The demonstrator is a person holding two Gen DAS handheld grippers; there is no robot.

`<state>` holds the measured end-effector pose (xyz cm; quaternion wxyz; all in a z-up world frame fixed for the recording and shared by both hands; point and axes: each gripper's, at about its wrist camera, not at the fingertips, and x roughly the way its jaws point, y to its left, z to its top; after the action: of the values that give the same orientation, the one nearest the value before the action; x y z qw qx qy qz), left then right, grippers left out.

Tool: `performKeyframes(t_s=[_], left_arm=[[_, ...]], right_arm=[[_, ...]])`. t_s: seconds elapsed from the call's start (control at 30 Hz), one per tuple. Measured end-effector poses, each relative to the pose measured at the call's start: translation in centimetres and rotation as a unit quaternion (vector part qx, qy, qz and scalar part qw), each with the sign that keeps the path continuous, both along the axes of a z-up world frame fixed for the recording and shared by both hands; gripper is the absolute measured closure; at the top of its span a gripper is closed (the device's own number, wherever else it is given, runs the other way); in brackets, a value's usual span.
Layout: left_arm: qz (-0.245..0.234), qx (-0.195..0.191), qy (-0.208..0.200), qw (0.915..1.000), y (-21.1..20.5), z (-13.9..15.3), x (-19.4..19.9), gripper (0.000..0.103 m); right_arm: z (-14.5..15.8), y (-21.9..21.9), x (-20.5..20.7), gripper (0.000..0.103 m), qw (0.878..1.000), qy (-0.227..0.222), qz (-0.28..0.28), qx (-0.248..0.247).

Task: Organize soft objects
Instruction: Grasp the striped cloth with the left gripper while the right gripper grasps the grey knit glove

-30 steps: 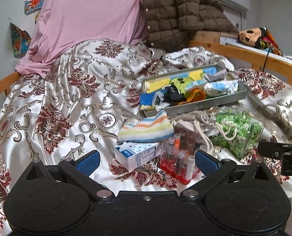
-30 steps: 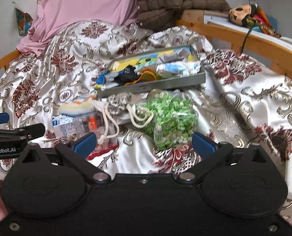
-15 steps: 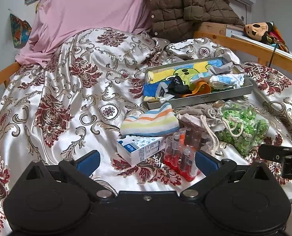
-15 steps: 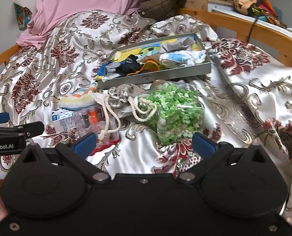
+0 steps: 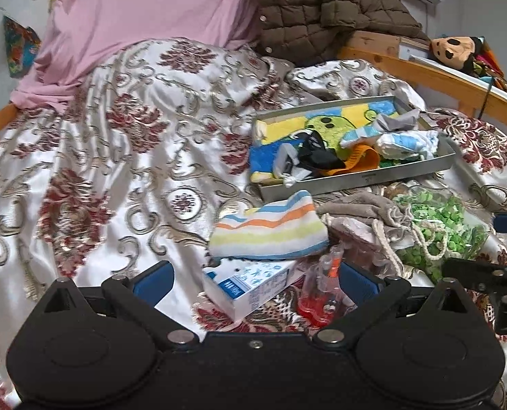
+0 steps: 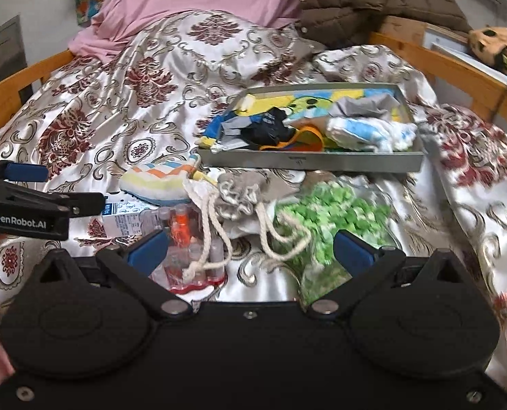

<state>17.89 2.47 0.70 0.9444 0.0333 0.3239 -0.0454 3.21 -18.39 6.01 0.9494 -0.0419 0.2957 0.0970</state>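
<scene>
Two grippers hover wide apart and empty: left gripper [image 5: 255, 282], marked "GenRobot.AI", just before the striped cloth [image 5: 270, 230]; right gripper [image 6: 250, 247] over the drawstring pouch [image 6: 239, 193], tray [image 6: 308, 163] beyond.

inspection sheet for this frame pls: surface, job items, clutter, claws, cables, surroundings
Surface: patterned satin bedspread, rumpled.
Job's things: metal tray holding towels and socks; striped cloth and drawstring pouch lie outside it, in front.
Clutter: bag of green pieces, pack of small bottles, carton, all near the front edge.
Claws: left claw open, empty; right claw open, empty.
Cables: one dark cord over the bed rail.
Surroundings: pink sheet, brown quilted jacket, plush toy on a shelf.
</scene>
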Motion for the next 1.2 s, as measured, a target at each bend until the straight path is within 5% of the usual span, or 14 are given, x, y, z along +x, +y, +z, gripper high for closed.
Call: performKeyframes(t_s=[0.33, 0.67, 1.2], left_arm=[[-0.016, -0.063, -0.009, 0.9978, 1.8, -0.9, 4.3, 0.001], [-0.058, -0.012, -0.002, 0.9983, 1.6, -3.2, 7.8, 0.001], [-0.081, -0.088, 0.046, 0.9917, 3.1, -5.2, 10.5, 0.011]], right_arm=[[-0.6, -0.8, 5.6, 0.001, 1.0, 0.014, -0.003, 0.008], [-1.9, -1.2, 8.3, 0.003, 0.999, 0.015, 0.014, 0.031], [-3.4, 1.1, 11.5, 0.046, 0.998, 0.034, 0.027, 0.044]])
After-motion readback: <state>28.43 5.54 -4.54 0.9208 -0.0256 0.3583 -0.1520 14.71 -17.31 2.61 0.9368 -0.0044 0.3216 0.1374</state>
